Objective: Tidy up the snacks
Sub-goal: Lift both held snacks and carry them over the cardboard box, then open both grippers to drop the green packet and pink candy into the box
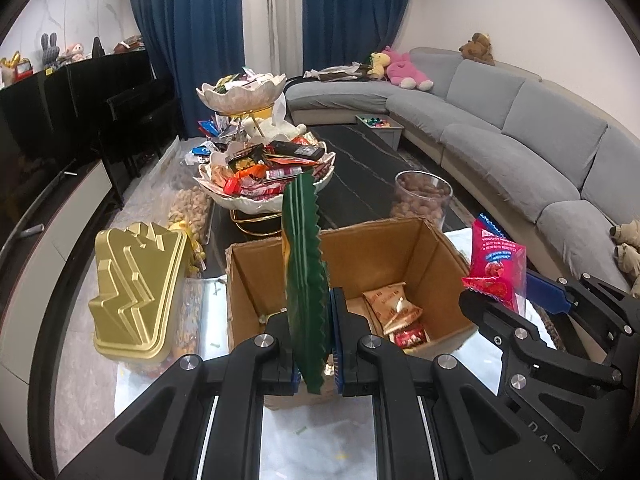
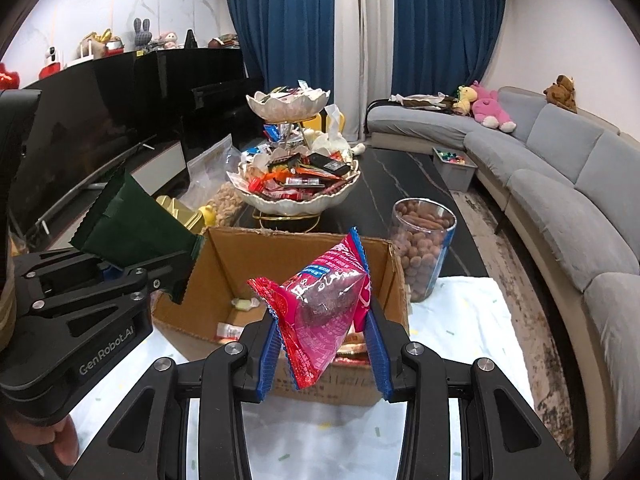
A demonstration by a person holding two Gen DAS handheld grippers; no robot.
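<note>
Black marble-veined table top (image 2: 384, 184) runs down the room between a grey sectional sofa (image 2: 560, 184) and a black piano (image 2: 120, 92), with blue curtains (image 2: 280, 32) behind and a pale cloth (image 2: 460, 320) at the near end under an open cardboard box (image 2: 304, 264). Left gripper (image 1: 312, 344) has its jaws clamped on a green packet (image 1: 304, 264) standing edge-on above the box, and right gripper (image 2: 324, 344) has its jaws pressed against a red packet (image 2: 324, 304) over the box's near wall. Beyond sit a tiered shell-shaped snack stand (image 2: 296, 196), a clear jar of nuts (image 2: 420, 240) and a gold tin (image 1: 136, 288).

Black hand-held gripper (image 2: 324, 354), blue ribbed pads (image 2: 267, 356), silver screws.
</note>
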